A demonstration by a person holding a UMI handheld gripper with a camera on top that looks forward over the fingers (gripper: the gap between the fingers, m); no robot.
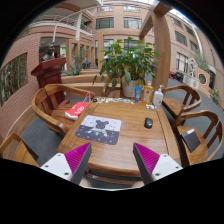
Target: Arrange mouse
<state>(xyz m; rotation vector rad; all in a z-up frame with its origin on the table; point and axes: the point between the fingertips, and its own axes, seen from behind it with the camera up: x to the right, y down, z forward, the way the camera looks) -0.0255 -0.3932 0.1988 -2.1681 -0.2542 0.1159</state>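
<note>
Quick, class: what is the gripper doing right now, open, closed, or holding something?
Gripper: open, holding nothing; the mouse lies on the wooden table beyond its fingers.

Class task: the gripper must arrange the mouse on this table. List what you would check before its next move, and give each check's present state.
1. Mouse in view, lying on the table: ok.
2. Mouse pad in view, nothing on it: ok.
3. Gripper open, nothing between its fingers: ok.
4. Gripper at the mouse: not ok; the mouse lies well beyond the fingers, right of the pad.
5. Table between fingers and mouse bare: ok.
6. Bottles and plant behind the mouse far enough: cannot tell.
</note>
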